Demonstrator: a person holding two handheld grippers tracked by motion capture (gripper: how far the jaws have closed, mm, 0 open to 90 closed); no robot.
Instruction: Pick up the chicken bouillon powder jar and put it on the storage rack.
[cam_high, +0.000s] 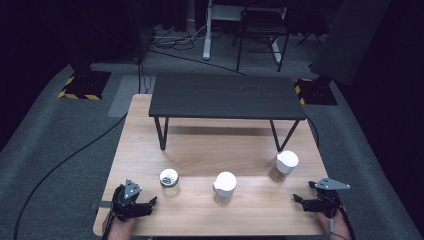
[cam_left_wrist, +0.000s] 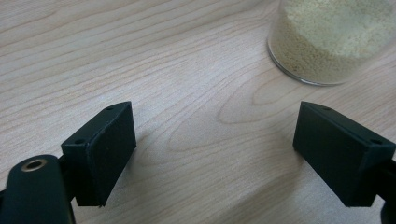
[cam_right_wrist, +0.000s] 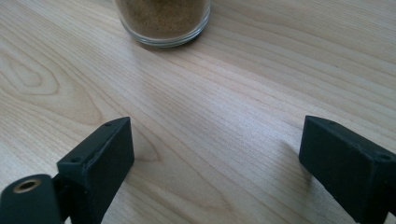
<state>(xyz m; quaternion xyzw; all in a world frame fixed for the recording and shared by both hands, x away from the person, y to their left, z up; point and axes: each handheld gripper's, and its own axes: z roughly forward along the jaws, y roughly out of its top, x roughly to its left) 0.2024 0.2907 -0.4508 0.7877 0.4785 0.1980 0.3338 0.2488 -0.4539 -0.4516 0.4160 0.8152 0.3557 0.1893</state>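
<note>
1. While both grippers rest low at the near edge of the pale wooden table (cam_high: 150, 130), the left gripper (cam_high: 144, 204) gapes wide, empty; the open-topped glass jar of pale grains (cam_high: 169, 182) stands upright just ahead-right.
2. Right gripper (cam_high: 301, 200): equally wide, empty; the white-capped glass jar of brown powder (cam_high: 283, 166) stands ahead-left, its nearest.

Left gripper (cam_high: 150, 203): held low at the near left of the desk (cam_high: 200, 150), jaws spread wide with nothing between them, pointing right. Right gripper (cam_high: 298, 199): held low at the near right, jaws likewise wide apart and empty, pointing left. Each gripper is held by one hand entering from the bottom edge
</note>
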